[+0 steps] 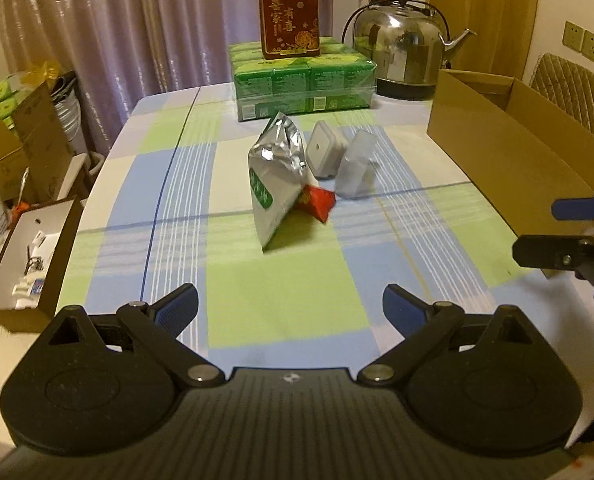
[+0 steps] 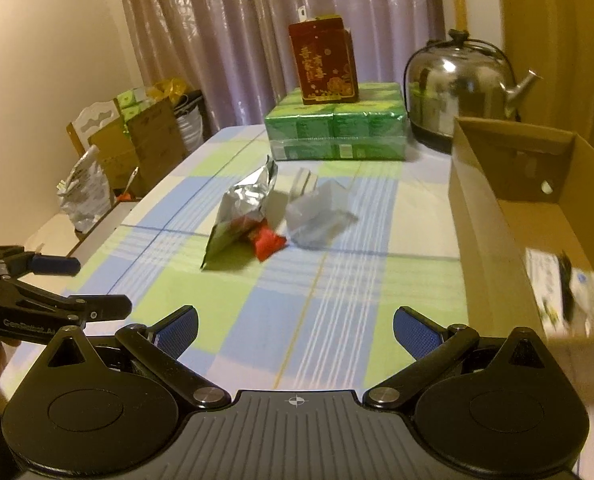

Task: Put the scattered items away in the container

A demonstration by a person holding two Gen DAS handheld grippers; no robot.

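Note:
A silver foil pouch (image 1: 277, 176) with a green label stands mid-table, seen too as the pouch (image 2: 244, 208) in the right wrist view. A small red packet (image 1: 317, 202) (image 2: 268, 242) lies at its foot. Beside them sit a white square box (image 1: 324, 151) and a translucent plastic box (image 1: 355, 170) (image 2: 317, 216). An open cardboard box (image 1: 509, 144) (image 2: 497, 216) stands at the table's right, with a printed white item (image 2: 565, 292) inside. My left gripper (image 1: 291, 312) is open and empty, short of the items. My right gripper (image 2: 295, 330) is open and empty beside the cardboard box.
At the table's far end a red gift box (image 1: 289, 16) rests on a green shrink-wrapped pack (image 1: 303, 80), with a steel kettle (image 1: 401, 50) to its right. Cardboard boxes (image 1: 21, 148) and clutter stand on the floor left of the table. A chair back (image 1: 573, 92) rises behind the cardboard box.

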